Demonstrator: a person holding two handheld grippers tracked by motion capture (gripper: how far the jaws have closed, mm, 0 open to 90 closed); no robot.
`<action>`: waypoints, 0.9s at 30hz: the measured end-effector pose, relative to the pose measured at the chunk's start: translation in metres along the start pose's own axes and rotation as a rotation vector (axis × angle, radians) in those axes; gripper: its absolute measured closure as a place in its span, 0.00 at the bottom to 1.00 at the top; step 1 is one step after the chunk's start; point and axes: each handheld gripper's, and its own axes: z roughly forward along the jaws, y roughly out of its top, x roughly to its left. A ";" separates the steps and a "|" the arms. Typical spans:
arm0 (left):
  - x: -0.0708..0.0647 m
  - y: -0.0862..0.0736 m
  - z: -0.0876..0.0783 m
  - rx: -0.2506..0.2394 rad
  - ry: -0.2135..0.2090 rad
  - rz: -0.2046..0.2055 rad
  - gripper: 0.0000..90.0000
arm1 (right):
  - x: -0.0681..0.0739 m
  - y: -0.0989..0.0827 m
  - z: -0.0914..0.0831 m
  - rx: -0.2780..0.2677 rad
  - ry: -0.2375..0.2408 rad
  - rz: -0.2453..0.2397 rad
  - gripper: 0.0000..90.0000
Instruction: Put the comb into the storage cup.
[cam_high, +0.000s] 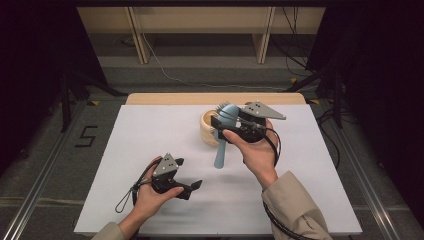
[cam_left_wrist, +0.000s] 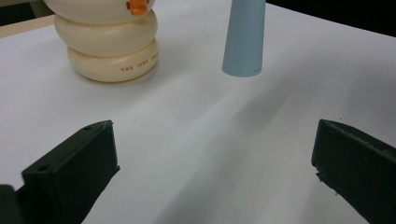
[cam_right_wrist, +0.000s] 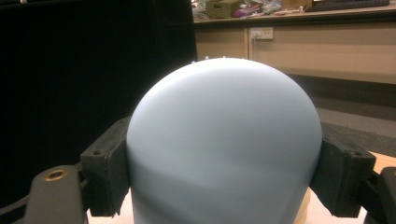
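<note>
My right gripper (cam_high: 234, 121) had its fingers clamped on the pale blue hairbrush (cam_high: 223, 134), head between them, handle hanging toward the surface (cam_high: 150, 135) beside the cream holder (cam_high: 207, 129). It looked light, stiff, slippery, so I'd grip the handle. My left gripper (cam_high: 187, 176) had its fingers apart, empty

Beyond the left jaws I see a cream ringed holder (cam_left_wrist: 109, 44) with an orange beak, standing upright on the white table (cam_left_wrist: 201, 140). Past the right jaws I see a wooden shelf (cam_right_wrist: 299, 16) with clutter and a wall socket (cam_right_wrist: 261, 32) beneath it.
</note>
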 end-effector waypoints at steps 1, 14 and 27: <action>0.001 0.000 -0.001 -0.004 0.000 0.000 0.00 | 0.000 0.000 0.000 -0.001 -0.001 0.000 0.22; 0.012 -0.005 -0.019 -0.017 0.037 0.011 0.00 | -0.005 0.004 -0.004 -0.013 -0.017 0.003 0.22; 0.020 -0.007 -0.026 -0.031 0.053 0.007 0.00 | -0.011 0.006 -0.006 -0.022 -0.031 0.008 0.22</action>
